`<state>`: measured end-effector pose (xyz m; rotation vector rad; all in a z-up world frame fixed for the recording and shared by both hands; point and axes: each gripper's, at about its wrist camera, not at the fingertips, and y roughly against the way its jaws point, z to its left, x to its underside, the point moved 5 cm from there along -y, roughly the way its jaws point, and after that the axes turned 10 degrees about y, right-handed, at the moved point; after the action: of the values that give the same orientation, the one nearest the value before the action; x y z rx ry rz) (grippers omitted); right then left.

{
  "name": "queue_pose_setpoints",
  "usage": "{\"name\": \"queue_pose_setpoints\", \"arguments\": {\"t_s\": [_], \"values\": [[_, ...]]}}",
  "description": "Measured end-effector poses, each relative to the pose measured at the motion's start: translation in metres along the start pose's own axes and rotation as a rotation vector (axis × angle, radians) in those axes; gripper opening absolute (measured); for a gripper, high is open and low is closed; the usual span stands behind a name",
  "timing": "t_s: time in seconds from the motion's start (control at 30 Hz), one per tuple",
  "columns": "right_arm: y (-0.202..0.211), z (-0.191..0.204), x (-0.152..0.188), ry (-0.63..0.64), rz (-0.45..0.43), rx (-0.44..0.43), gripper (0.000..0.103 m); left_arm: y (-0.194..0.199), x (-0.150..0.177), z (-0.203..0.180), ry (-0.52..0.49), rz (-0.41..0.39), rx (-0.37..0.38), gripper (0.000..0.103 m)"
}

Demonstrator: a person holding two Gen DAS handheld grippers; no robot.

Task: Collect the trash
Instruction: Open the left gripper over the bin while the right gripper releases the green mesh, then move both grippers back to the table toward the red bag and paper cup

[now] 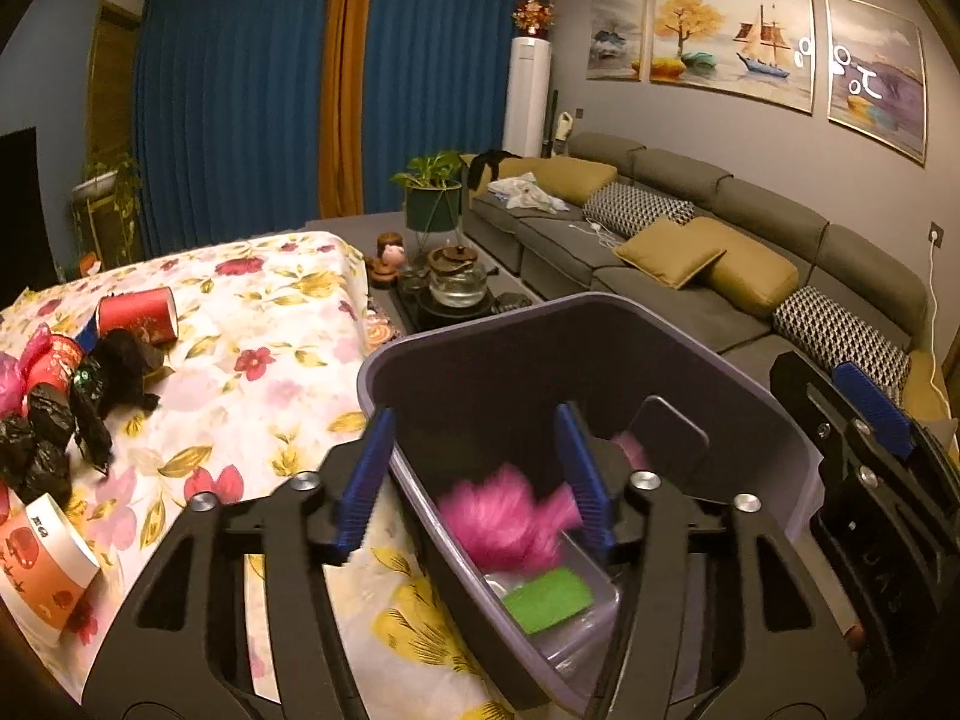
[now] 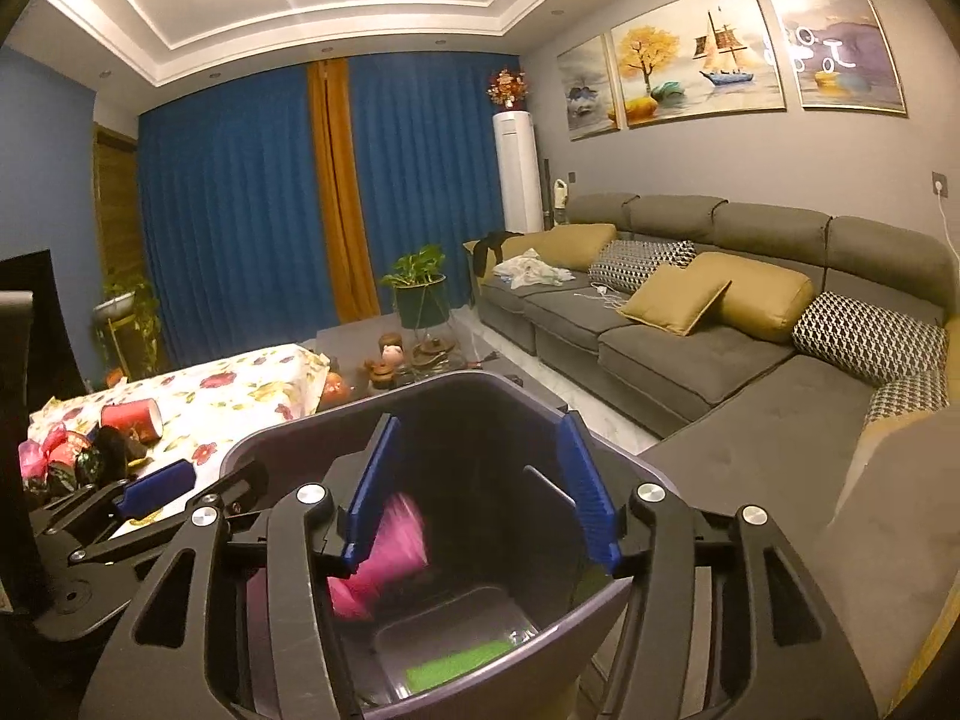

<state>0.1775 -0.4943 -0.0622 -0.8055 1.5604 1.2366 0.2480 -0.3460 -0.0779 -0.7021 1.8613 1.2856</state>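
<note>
Over purple bin [image 2: 456, 396]: right gripper [image 2: 480, 486] spread; left gripper [image 1: 474, 474] straddling rim.

Both wrist views close above the shared bin [image 1: 600, 360], facing the sofa [image 2: 720, 336].

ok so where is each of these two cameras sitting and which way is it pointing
Left wrist view: on the left hand-held gripper, looking forward and down over the bin rim; its open blue fingers straddle the bin's left wall; the right hand-held gripper shows at right.
Right wrist view: on the right hand-held gripper, looking down into the bin; fingers open; the left hand-held gripper shows at left.
Shared: the bin with a blurred pink item inside, floral table, sofa, blue curtains.
</note>
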Motion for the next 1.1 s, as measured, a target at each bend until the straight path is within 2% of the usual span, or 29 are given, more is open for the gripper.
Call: {"name": "queue_pose_setpoints", "arguments": {"t_s": [0.2, 0.4, 0.87, 1.1], "values": [[0.005, -0.004, 0.002, -0.010, 0.001, 0.007, 0.058, 0.004, 0.000, 0.003, -0.001, -0.002, -0.008, 0.070], [0.010, 0.000, 0.000, -0.009, -0.006, 0.004, 0.062, 0.018, 0.000, 0.008, -0.010, -0.027, -0.027, 0.075], [0.048, 0.040, -0.007, 0.017, -0.049, -0.062, 0.070, 0.073, -0.003, 0.053, 0.024, -0.090, -0.101, 0.076], [0.072, 0.080, -0.005, 0.039, -0.054, -0.134, 0.073, 0.107, 0.003, 0.101, 0.068, -0.109, -0.161, 0.076]]}}
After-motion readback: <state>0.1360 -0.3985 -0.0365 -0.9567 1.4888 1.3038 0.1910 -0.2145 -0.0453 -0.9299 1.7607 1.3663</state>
